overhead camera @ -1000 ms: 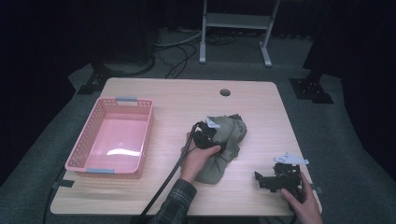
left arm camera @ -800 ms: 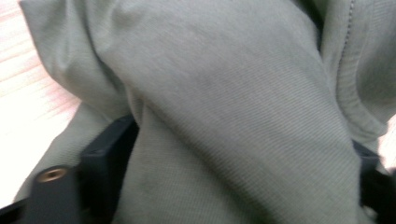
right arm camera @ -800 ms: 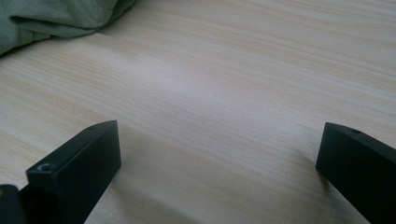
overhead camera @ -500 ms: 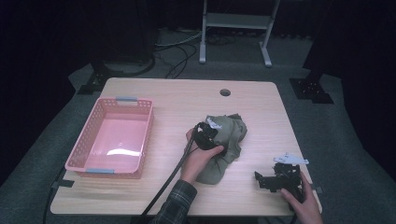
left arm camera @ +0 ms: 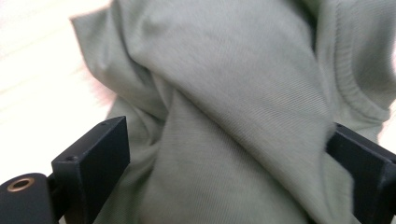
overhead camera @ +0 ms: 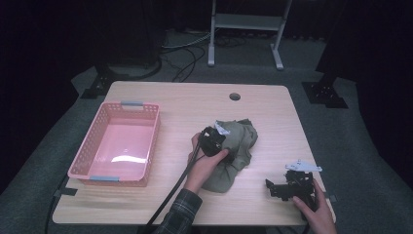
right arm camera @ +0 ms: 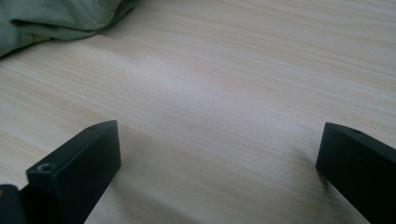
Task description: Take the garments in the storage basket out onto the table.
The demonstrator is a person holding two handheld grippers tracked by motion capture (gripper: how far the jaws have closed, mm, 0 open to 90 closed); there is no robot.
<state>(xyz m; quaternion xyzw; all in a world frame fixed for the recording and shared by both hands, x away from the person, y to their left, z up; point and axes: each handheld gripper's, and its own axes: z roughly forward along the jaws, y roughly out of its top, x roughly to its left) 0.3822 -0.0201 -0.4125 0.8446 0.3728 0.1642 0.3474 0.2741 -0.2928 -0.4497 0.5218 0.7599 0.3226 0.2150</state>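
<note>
Left gripper [overhead camera: 214,140]: centre of the high view, set on the crumpled green cloth; its jaws have just been opening and now stand wide, with cloth bulging between them but not pinched.
Left gripper, close up [left arm camera: 224,186]: the two black jaws sit at the lower corners of its own view, folds and a ribbed hem of the cloth [left arm camera: 243,93] between and beyond them.
Right gripper [overhead camera: 285,187]: lower right of the high view, resting low over bare wood, jaws spread, nothing between them [right arm camera: 219,177].
Green cloth [overhead camera: 234,153]: a loose heap just right of centre on the worktop [overhead camera: 170,97]; one edge reaches the upper left corner of the right gripper view [right arm camera: 51,18].
Pink basket [overhead camera: 83,161]: left side of the worktop, well apart from the cloth, nothing visible inside.
Risk: closing on the thick fold now between the jaws could catch a single layer, so the heap would unfurl, drag across the wood or slip free short of the basket.
Risk, second: the left gripper's trailing cable [overhead camera: 173,187] runs beside the cloth and could snag it.
</note>
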